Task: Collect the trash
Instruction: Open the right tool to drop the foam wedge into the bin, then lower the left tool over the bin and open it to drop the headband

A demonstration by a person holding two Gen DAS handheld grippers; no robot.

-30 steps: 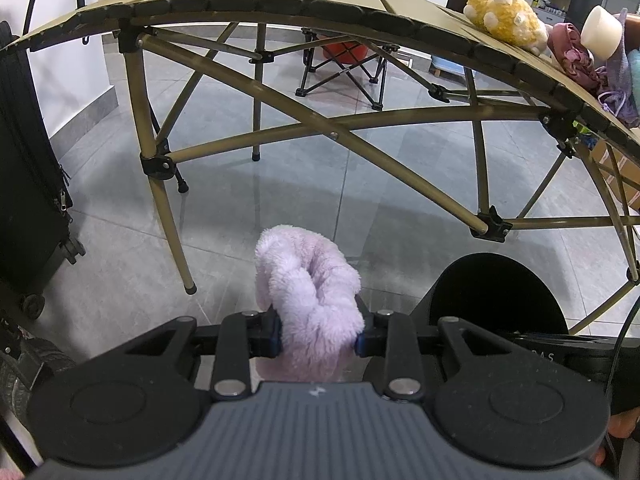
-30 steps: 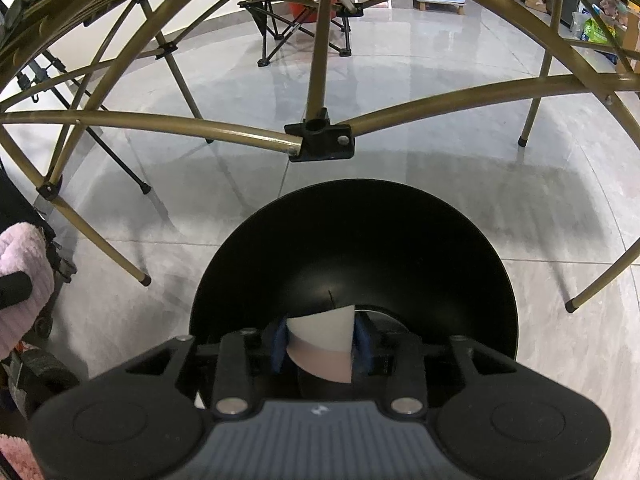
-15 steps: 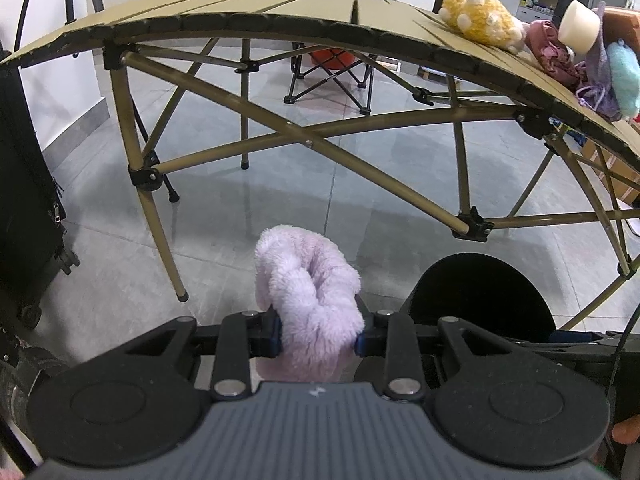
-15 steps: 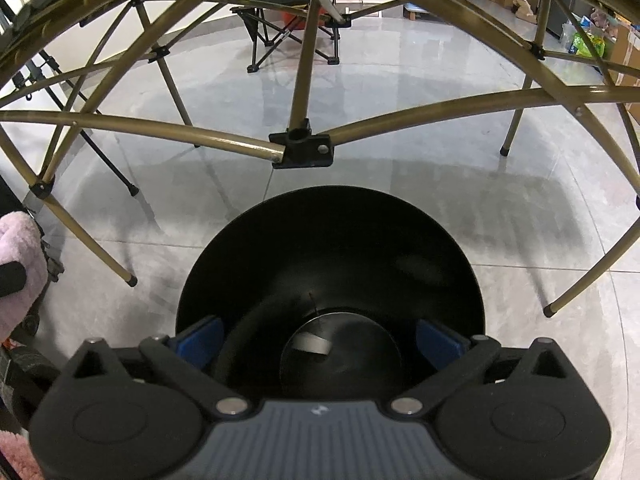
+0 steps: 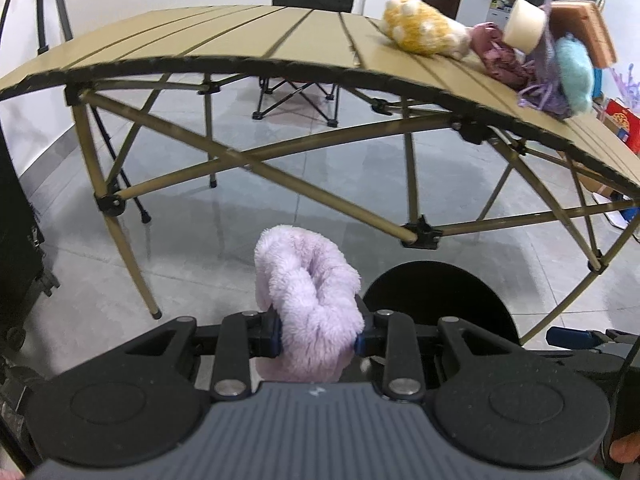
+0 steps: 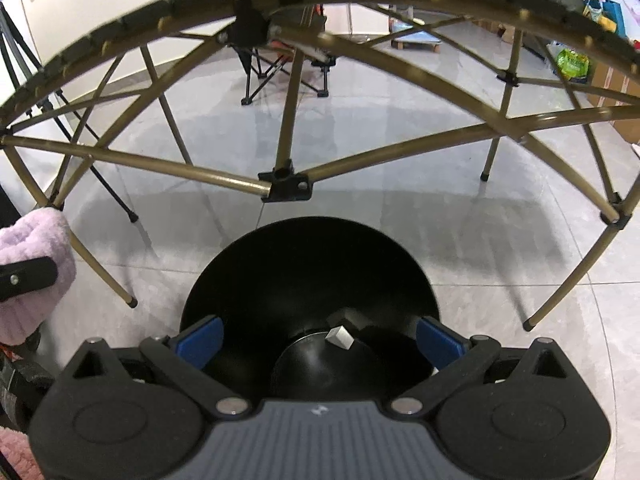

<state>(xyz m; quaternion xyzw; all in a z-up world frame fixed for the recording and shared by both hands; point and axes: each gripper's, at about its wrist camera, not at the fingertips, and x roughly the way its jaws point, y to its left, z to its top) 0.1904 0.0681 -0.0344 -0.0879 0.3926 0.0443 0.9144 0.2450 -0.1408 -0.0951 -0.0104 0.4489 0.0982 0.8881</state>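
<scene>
**Me:** My right hand-held gripper (image 6: 319, 340) hangs over the black bin (image 6: 312, 264) with its blue pads (image 6: 202, 340) spread wide and nothing between them. A small pale scrap (image 6: 339, 337) lies on the bin's floor, so I judge that piece is dealt with.

**You:** And the left?

**Me:** My left hand-held gripper (image 5: 316, 336) is clamped on a fluffy lilac cloth (image 5: 310, 300), squeezed at the middle so a loop of it stands above the pads. In the left view the bin (image 5: 440, 300) sits to the right and a little ahead, on the floor just in front of the folding worktop's (image 5: 248, 36) legs. The cloth is beside the mouth, not over it.

**You:** So how do you finish it cleanly?

**Me:** Swing the left one rightward until the cloth is over the dark opening, staying below the worktop's crossbars (image 5: 320, 200). The right one should move clear first, since it sits above the same mouth. Then lower a bit before parting the pads; plush pile may cling to rubber, so I'd open wide and give it a moment to fall.

**You:** Anything left after?

**Me:** A yellow plush (image 5: 424, 28), a crumpled pink cloth (image 5: 500, 60), lilac yarn (image 5: 544, 92) and a pale blue fluffy piece (image 5: 574, 68) sit on the worktop's right end
</scene>
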